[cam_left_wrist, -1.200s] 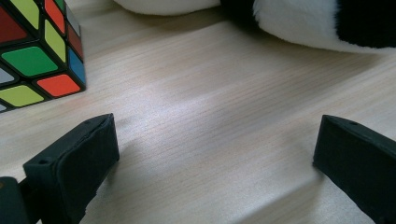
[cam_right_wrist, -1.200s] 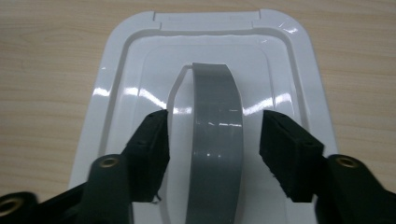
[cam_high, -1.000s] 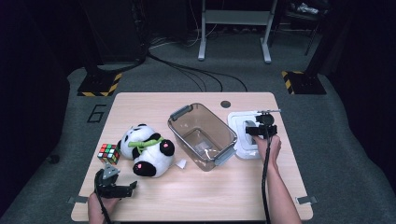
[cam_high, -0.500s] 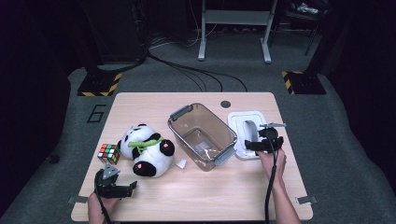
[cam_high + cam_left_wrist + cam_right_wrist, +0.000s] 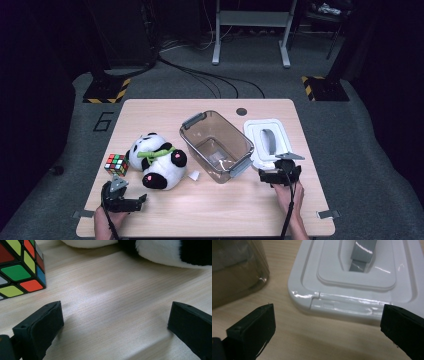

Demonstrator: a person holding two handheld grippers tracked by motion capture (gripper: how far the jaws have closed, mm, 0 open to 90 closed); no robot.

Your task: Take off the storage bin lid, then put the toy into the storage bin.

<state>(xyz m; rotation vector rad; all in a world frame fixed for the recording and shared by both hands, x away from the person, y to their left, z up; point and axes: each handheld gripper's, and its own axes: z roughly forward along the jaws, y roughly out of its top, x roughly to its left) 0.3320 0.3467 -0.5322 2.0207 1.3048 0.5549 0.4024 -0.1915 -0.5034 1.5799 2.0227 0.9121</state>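
Step in hand looks like the release of the white lid (image 5: pixel 267 141): it lies flat on the tabletop (image 5: pixel 220 210), gray handle up, just right of the clear bin (image 5: pixel 216 145) and apart from it. The right gripper (image 5: pixel 280 175) sits at the lid's near edge, jaws spread wide with nothing between them; in the right gripper view the lid's rim (image 5: pixel 342 303) lies just ahead of the open jaws, not touched. The left gripper (image 5: pixel 122 197) rests low at the near left of the tabletop, jaws also spread and empty, with the cube (image 5: pixel 18 268) and the plush panda (image 5: pixel 172 252) just ahead of it. Next move probably calls for a thing to go into the open bin, the panda or the cube being nearest the left gripper; the gripper would have to ease forward and close squarely on one of them. What lies in the bin bottom is hard to tell through the tinted wall. Against the earlier frame: the right gripper was over the lid farther back, has drawn toward the near edge and dropped a little, and its jaws have just been opening, with nothing left between them. The left gripper, bin, panda and cube lie as before.
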